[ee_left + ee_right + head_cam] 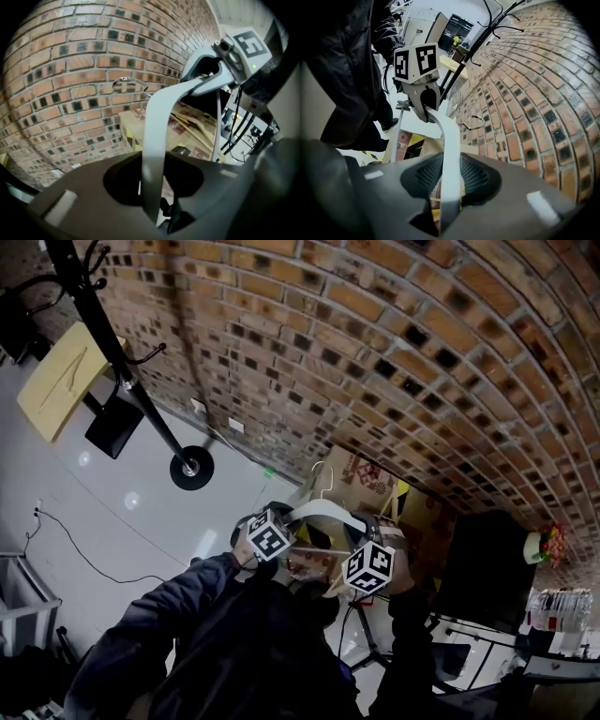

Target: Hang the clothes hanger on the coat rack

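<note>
White clothes hanger (323, 512) pinched between the fingers of both the left gripper (152, 187) and right gripper (449, 185)

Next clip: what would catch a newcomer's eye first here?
A white hanger held in the air, with the left gripper and right gripper each clamped on one end. Behind it runs a brick wall, and a black coat rack stands at the head view's upper left.

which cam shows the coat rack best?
Head view: the coat rack shows pole, side hooks and round base. Right gripper view catches its pole and top hooks, far off. Left gripper view misses it, showing clothes hanger and brick wall.
</note>
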`<action>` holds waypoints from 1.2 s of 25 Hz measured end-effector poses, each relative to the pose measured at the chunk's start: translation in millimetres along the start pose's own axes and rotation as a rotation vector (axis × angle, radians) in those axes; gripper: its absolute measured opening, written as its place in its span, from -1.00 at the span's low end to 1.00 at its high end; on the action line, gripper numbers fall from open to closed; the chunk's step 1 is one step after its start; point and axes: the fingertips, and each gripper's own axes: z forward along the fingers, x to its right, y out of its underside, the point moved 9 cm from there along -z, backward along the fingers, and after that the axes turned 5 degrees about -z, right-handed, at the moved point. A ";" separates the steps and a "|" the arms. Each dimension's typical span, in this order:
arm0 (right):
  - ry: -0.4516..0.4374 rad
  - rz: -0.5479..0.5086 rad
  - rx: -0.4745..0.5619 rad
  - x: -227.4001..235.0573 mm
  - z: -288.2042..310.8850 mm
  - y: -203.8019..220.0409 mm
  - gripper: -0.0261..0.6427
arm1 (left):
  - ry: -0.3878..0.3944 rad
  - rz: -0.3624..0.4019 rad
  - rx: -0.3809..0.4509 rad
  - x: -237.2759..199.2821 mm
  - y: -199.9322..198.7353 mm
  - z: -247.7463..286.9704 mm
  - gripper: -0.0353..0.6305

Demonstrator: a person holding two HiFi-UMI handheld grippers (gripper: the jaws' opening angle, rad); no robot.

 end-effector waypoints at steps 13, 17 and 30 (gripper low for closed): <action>0.050 -0.090 0.236 26.8 -3.6 -190.8 -0.56 | -0.237 -0.013 0.108 -81.2 58.1 -203.8 -0.55; 0.058 -0.145 0.292 30.8 2.7 -263.2 -0.56 | -0.317 -0.019 0.135 -107.9 84.4 -269.8 -0.55; 0.068 -0.237 0.377 55.4 46.4 -401.6 -0.57 | -0.440 -0.073 0.146 -189.1 133.0 -369.5 -0.57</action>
